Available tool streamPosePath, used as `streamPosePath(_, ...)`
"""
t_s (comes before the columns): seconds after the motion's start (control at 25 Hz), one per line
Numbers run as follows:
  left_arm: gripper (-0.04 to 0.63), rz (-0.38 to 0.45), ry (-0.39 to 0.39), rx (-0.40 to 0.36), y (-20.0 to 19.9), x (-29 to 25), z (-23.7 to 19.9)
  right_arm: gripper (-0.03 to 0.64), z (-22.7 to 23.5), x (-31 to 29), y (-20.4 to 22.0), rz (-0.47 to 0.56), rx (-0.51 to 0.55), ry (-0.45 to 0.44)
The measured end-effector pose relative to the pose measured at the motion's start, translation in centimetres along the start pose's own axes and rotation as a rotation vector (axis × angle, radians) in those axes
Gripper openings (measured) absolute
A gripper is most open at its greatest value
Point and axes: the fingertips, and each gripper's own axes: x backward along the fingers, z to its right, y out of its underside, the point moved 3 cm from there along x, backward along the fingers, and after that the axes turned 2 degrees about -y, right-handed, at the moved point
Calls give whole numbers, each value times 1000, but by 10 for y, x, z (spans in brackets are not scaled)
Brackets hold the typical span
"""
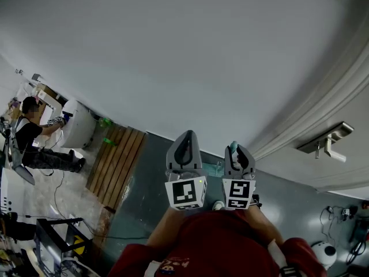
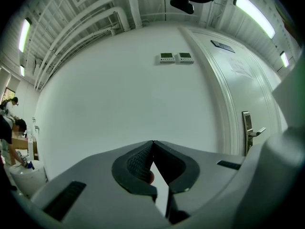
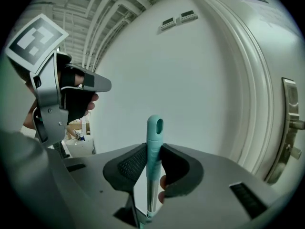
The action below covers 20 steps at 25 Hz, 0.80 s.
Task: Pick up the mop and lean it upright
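Observation:
The mop's handle is a metal pole with a teal end cap that has a hanging hole. It stands upright between the pads of my right gripper, which is shut on it just below the cap. In the head view the teal cap pokes out past my right gripper, close to the white wall. My left gripper is shut with nothing in it, its tips meeting. It hovers beside the right one without touching the mop. The mop's head is hidden.
A white door with a metal handle is to the right of the grippers. Two small wall panels sit high on the wall. A wooden pallet lies on the floor at left, and a person sits further left.

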Motion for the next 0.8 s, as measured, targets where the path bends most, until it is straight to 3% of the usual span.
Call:
streamPosePath(0.28,14,9,-3,20,-2,-1,2,107,-5,-8,0,15,14,2)
streamPosePath(0.44,14,-8,-13,-6,3,1,-2,107,-3,-16,-1,26,13,21)
streamPosePath(0.8,14,-4,-50,17,-2,8,-15,107,13,-78,-10,28,-9,79)
